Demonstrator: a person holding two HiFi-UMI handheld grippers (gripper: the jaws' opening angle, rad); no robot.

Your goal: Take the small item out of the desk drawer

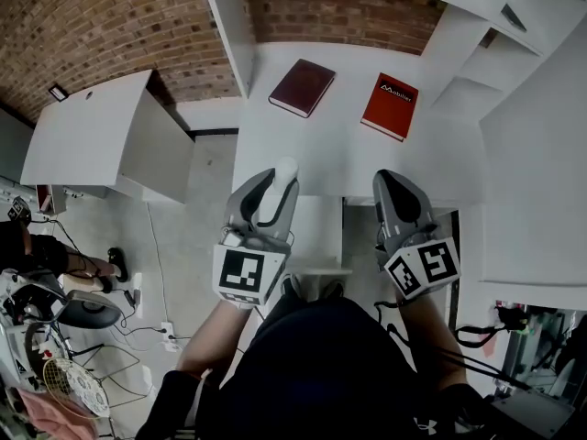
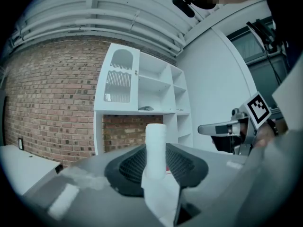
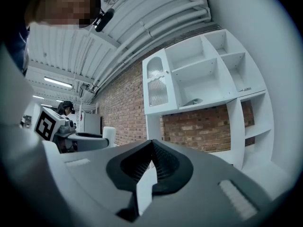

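The small item [image 1: 285, 174] is a white cylinder that stands upright between the jaws of my left gripper [image 1: 275, 186], just in front of the desk's front edge. In the left gripper view the white cylinder [image 2: 155, 148] fills the gap between the dark pads, which press on it. My right gripper [image 1: 389, 187] hovers level with it to the right, shut with nothing in it; its jaws meet at the tip [image 3: 152, 144]. Between and below the two grippers the white drawer [image 1: 318, 236] appears pulled out from under the desk [image 1: 348, 159].
A maroon book [image 1: 302, 87] and a red book [image 1: 390, 105] lie on the desk top. White shelving [image 3: 203, 79] rises behind the desk against a brick wall. A second white table [image 1: 87, 136] stands to the left, with cables on the floor.
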